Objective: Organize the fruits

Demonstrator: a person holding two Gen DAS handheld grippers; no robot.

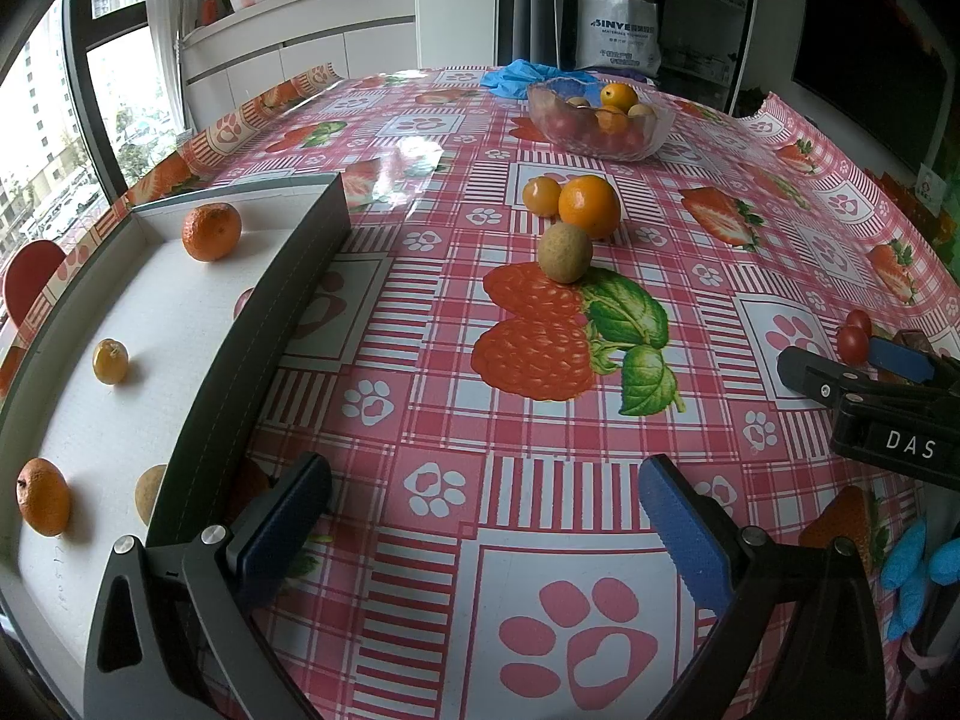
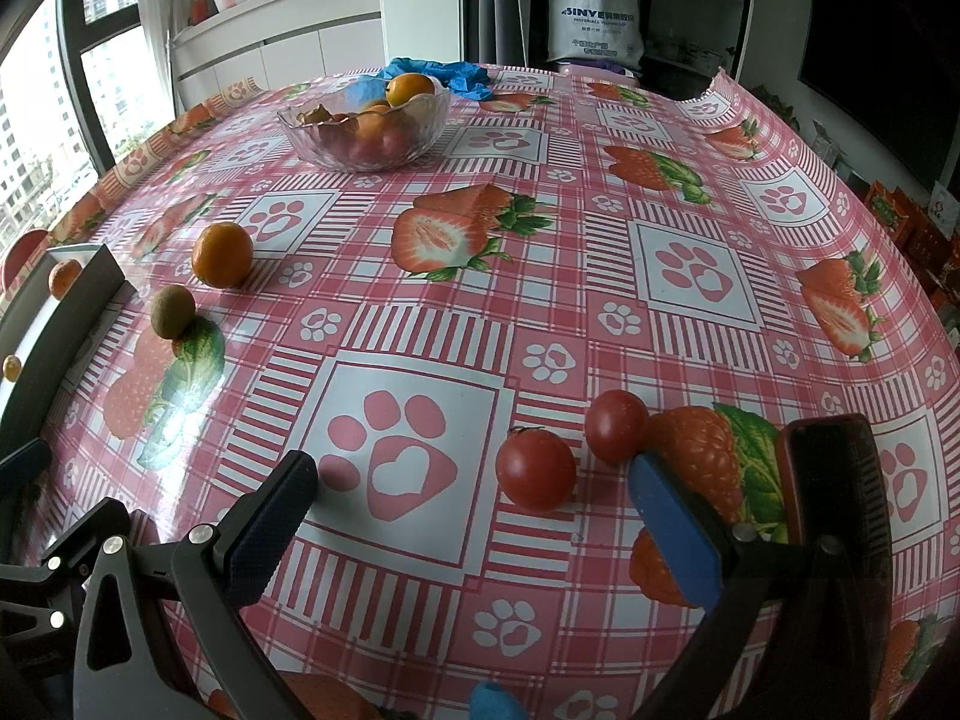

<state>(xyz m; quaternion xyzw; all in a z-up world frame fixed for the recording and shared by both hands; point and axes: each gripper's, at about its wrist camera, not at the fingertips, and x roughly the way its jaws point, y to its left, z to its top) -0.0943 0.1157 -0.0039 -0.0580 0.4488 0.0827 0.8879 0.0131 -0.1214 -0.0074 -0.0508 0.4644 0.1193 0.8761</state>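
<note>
**A:** Left gripper [image 1: 483, 495] first: jaws wide, holding nothing, only checked tablecloth [image 1: 540, 540] between the blue pads [image 1: 684, 531]. Fruit?

**B:** Ahead at 12 o'clock, well apart from the jaws: 1 brown longan [image 1: 564, 252], behind it 1 orange [image 1: 589, 206] touching a smaller yellow-orange fruit [image 1: 542, 196]. Glass bowl [image 1: 600, 120] with mixed fruit sits farther back, also 12 o'clock.

**A:** Tray?

**B:** White tray with dark wall [image 1: 264, 324] at 9 to 10 o'clock, just beside the left pad. Inside: 1 mandarin [image 1: 211, 231] at the far end, 1 small yellow fruit [image 1: 110, 361], 1 more mandarin [image 1: 43, 497] at the near edge, 1 pale round fruit [image 1: 150, 492] half hidden behind the wall.

**A:** Right gripper [image 2: 474, 507]?

**B:** Jaws wide too, nothing gripped. 2 cherry tomatoes lie close to the tips: 1 [image 2: 535, 468] between the fingers just ahead, toward the right pad; the other [image 2: 615, 425] at 1 o'clock, just beyond that pad. Cannot tell if the pad touches either.

**A:** Anything unclear?

**B:** Dark flat object [image 2: 834, 480] at 3 o'clock, outside the right finger, cut off by the finger; cannot identify. Blue gloves [image 2: 438, 75] behind the bowl. Bowl contents partly blurred through glass, count not readable.
</note>
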